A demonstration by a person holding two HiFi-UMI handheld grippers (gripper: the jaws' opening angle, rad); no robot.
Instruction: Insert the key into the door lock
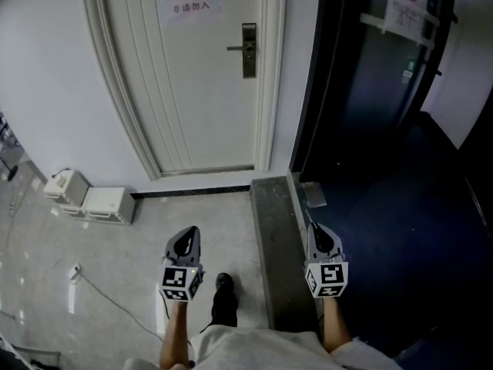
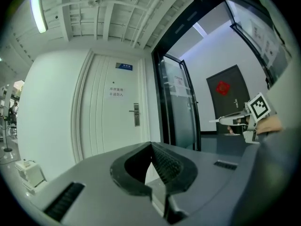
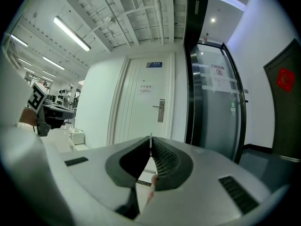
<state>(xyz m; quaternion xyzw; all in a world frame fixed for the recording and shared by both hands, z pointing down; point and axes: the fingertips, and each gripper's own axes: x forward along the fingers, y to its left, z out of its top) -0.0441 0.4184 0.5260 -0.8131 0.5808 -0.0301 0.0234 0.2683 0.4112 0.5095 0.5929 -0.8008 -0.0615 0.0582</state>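
- Two grippers are shut: your left gripper [image 2: 151, 146] holds nothing, and your right gripper [image 3: 150, 144] pinches a thin sliver, likely the key [image 3: 150, 136].
- The door lock [image 3: 161, 110] is far ahead of it, a bit up.
- Walk closer, holding the key level.

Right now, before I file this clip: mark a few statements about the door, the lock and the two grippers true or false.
1. The white door is closed. True.
2. The key already sits in the door lock. False: the right gripper, jaws shut, holds it well short of the door.
3. The left gripper stands wide open. False: its jaws meet, with nothing between them.
4. A dark glass door stands right of the white door. True.
5. White boxes sit on the floor left of the white door. True.
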